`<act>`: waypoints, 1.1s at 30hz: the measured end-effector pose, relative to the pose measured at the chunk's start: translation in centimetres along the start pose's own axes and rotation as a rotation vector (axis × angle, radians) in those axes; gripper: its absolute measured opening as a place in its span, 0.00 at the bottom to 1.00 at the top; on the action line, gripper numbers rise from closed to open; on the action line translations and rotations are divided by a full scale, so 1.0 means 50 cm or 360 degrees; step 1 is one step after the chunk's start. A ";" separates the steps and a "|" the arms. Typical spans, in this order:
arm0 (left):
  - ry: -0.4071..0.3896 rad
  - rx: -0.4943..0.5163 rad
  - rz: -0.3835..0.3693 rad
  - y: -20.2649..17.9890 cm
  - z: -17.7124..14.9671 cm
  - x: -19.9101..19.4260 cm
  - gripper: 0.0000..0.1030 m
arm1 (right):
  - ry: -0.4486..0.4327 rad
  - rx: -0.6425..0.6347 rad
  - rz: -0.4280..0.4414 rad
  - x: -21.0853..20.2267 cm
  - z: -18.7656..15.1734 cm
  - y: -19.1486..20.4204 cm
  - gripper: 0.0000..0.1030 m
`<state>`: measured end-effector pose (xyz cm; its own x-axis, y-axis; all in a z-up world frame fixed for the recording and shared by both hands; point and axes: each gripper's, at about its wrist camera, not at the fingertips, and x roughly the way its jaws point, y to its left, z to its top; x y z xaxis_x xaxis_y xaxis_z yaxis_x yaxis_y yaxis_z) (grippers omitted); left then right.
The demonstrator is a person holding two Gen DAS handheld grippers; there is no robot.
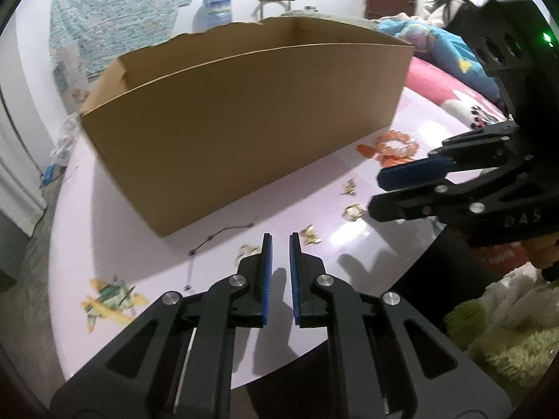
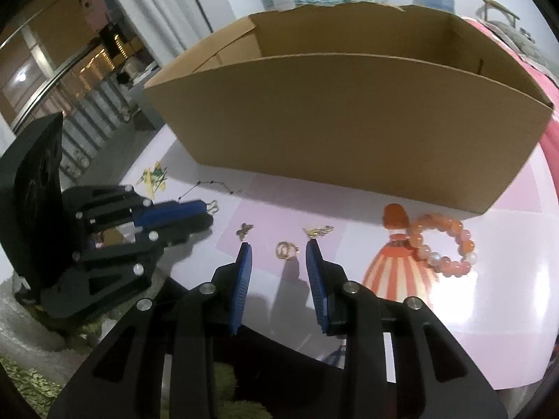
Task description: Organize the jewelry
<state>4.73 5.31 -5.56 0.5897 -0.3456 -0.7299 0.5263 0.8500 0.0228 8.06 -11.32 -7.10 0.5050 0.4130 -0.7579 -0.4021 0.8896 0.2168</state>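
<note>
From the left wrist, the left gripper [image 1: 280,235] hangs slightly parted and empty above the table [image 1: 146,255] near gold earrings [image 1: 311,235], while from the right wrist the right gripper [image 2: 278,249], wide apart and empty, frames a gold ring [image 2: 284,249] before the cardboard box [image 2: 349,122], orange bracelet [image 2: 443,244] to its right

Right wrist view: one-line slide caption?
Open right gripper hovers over a gold ring, cardboard box behind, orange bead bracelet alongside.
</note>
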 end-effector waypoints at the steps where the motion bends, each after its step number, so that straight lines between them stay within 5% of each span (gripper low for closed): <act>1: 0.0003 -0.0007 0.0013 0.005 -0.002 0.000 0.11 | 0.0004 -0.0012 0.0003 0.003 0.001 0.004 0.31; 9: 0.0046 0.0022 0.0076 0.035 -0.007 0.012 0.22 | 0.0026 -0.0085 0.0045 0.016 0.007 0.035 0.32; 27: 0.0096 0.0000 0.0004 0.039 -0.005 0.029 0.22 | 0.0021 -0.0042 0.0044 0.020 0.006 0.030 0.32; 33: 0.0088 0.0010 0.0008 0.035 -0.003 0.032 0.15 | 0.0010 -0.0035 0.0032 0.018 0.005 0.032 0.32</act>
<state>6.50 6.33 -6.78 0.5578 -0.3189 -0.7663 0.5273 0.8492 0.0304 8.05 -9.47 -7.27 0.4917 0.4293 -0.7576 -0.4289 0.8766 0.2183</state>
